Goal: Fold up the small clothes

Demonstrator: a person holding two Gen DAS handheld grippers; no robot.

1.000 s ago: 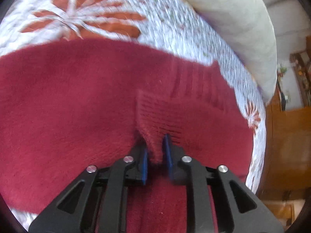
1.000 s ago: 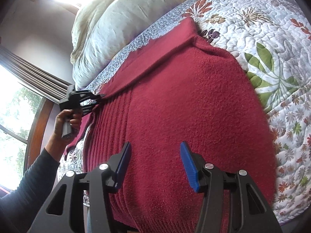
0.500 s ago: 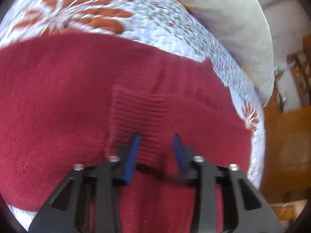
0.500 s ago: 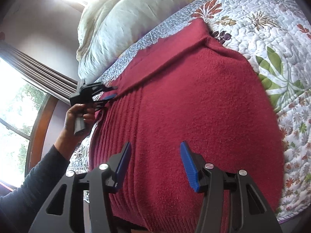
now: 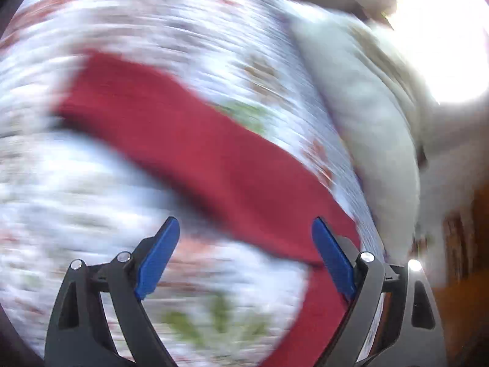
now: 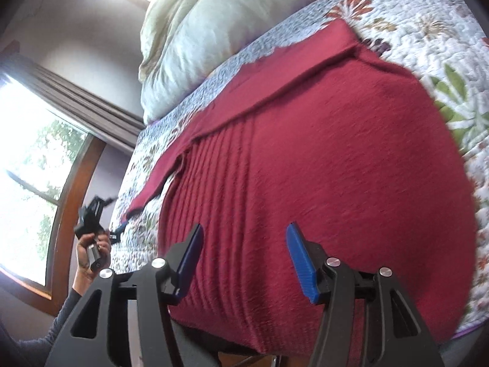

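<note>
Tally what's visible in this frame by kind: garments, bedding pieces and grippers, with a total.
Garments: 1, the red sweater
Bedding: 2, the floral quilt and the pale pillow
Grippers: 2, the left gripper and the right gripper, both open
Total: 5

A bedroom in a home, that was plain. A bed ran through both views, spread with a white quilt (image 6: 434, 46) stitched in red flowers and green leaves. A pale bunched duvet (image 6: 214, 21) lay heaped at its far end. A wood-framed window (image 6: 33, 165) showed trees outside, with dark curtains (image 6: 76, 101) drawn aside.
</note>
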